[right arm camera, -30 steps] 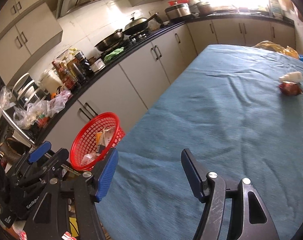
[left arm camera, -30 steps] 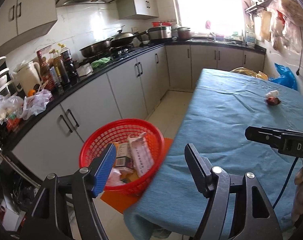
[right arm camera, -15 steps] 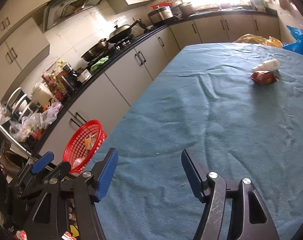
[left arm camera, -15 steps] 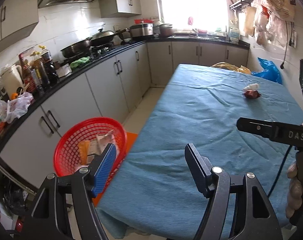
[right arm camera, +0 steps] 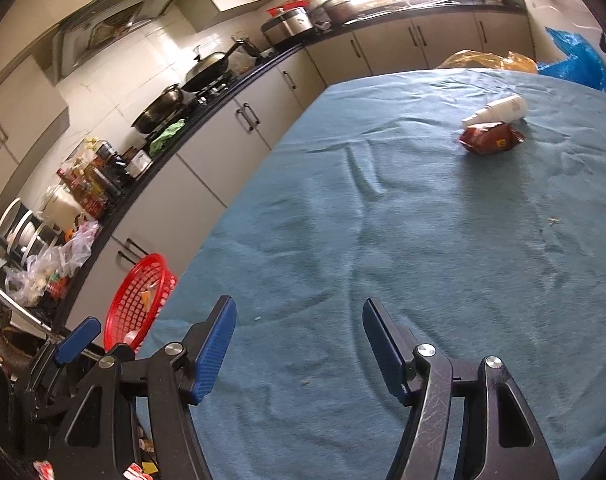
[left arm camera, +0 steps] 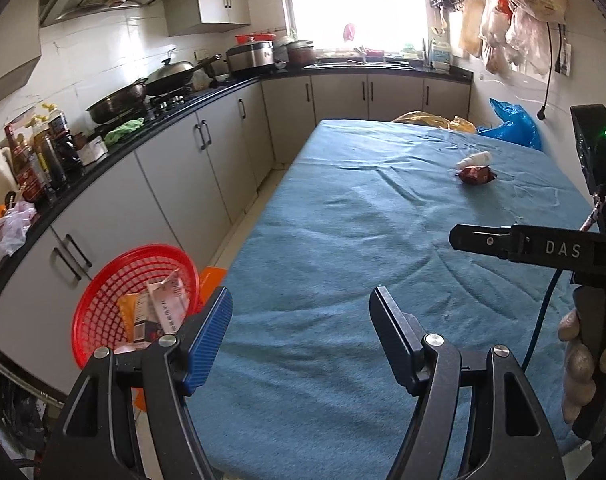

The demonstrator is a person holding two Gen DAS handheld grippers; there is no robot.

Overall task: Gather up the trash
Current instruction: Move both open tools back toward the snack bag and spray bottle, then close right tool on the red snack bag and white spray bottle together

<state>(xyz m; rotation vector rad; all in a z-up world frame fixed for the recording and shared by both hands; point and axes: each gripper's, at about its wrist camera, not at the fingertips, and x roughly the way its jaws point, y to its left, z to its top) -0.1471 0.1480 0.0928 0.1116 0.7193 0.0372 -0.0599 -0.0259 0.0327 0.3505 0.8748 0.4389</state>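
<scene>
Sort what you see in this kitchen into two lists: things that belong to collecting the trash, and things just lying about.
Belongs to the job:
- red snack wrapper
- white bottle lying on its side
- red basket holding packets
- left gripper and right gripper, both open and empty

Just lying about:
- woks
- rice cooker
- sauce bottles
- blue bag

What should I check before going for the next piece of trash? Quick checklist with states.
1. Left gripper open, nothing between the fingers: ok.
2. Right gripper open and empty: ok.
3. Trash left on the table: red snack bag and white cup lying on its side, touching it: ok.
4. Blue cloth between the right gripper and the bag clear of other things: ok.
5. Red basket beside the table, room inside: ok.
6. Cup empty: cannot tell.
</scene>
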